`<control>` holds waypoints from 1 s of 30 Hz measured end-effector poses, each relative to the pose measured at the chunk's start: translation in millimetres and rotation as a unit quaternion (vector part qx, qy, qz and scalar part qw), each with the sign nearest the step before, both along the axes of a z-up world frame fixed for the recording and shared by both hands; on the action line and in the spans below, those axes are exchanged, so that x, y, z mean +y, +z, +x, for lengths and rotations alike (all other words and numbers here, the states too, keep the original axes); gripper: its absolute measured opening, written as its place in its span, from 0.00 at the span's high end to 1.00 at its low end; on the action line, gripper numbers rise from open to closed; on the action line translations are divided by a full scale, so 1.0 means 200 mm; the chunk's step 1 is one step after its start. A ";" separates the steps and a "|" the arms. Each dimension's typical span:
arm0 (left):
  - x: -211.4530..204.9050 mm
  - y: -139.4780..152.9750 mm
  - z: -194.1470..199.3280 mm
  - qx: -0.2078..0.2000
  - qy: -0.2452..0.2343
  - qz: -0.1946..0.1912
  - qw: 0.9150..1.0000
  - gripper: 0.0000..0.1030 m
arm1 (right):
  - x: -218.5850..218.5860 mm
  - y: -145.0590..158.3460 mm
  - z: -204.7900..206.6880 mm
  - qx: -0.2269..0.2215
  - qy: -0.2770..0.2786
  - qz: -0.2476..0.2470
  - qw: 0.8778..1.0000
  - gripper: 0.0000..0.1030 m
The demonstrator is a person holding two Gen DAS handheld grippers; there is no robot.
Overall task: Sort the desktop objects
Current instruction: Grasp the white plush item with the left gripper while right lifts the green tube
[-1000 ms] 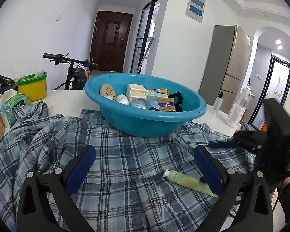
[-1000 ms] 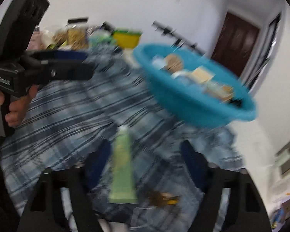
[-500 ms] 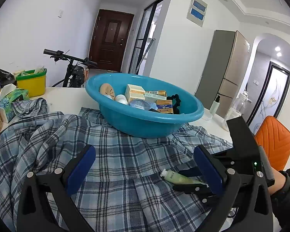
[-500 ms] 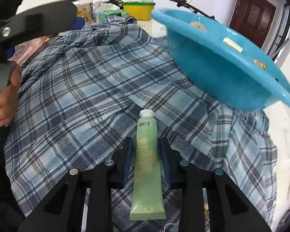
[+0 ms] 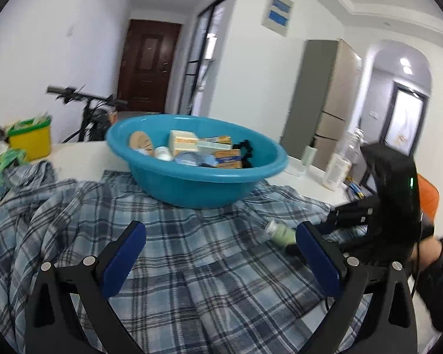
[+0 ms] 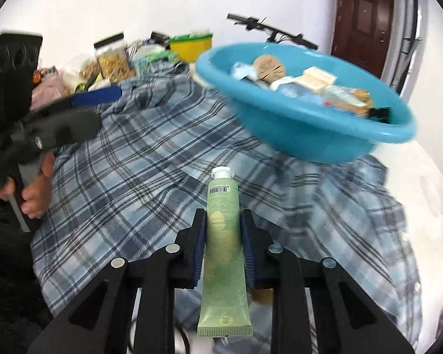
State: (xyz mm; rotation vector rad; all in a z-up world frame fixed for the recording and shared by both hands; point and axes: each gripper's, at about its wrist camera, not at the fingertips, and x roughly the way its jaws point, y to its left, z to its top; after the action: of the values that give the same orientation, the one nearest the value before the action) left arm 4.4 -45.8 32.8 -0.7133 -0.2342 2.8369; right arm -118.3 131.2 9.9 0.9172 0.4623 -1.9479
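Gripping the green tube (image 6: pixel 224 236) with my right gripper (image 6: pixel 223 237), left gripper (image 5: pixel 221 255) wide open; next I must carry it over the blue basin's (image 6: pixel 325 144) rim.

Left wrist camera sits low over the plaid cloth (image 5: pixel 192 253), looking across at the blue basin (image 5: pixel 198 177) and hallway beyond. Right wrist camera tilts down more steeply, close in; both share the basin (image 6: pixel 310 129) and cloth (image 6: pixel 138 165).
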 end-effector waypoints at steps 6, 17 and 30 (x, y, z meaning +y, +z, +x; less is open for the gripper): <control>0.21 -0.03 0.03 0.000 -0.088 -0.053 0.995 0.00 | 0.25 0.02 0.04 0.001 -0.039 -0.020 0.999 0.78; 0.62 -0.18 0.01 -0.049 -0.227 -0.148 0.961 0.02 | 0.56 -0.05 0.05 -0.006 -0.086 -0.055 0.995 0.79; 0.85 -0.32 -0.05 -0.115 -0.293 -0.185 0.931 0.23 | 0.66 -0.10 0.05 -0.013 -0.093 -0.085 0.992 0.78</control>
State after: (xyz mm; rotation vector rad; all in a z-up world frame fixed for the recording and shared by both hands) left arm -5.3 124.8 -31.2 -0.9905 0.4277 2.2342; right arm -108.5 263.6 -10.8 0.9004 0.1958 -2.1045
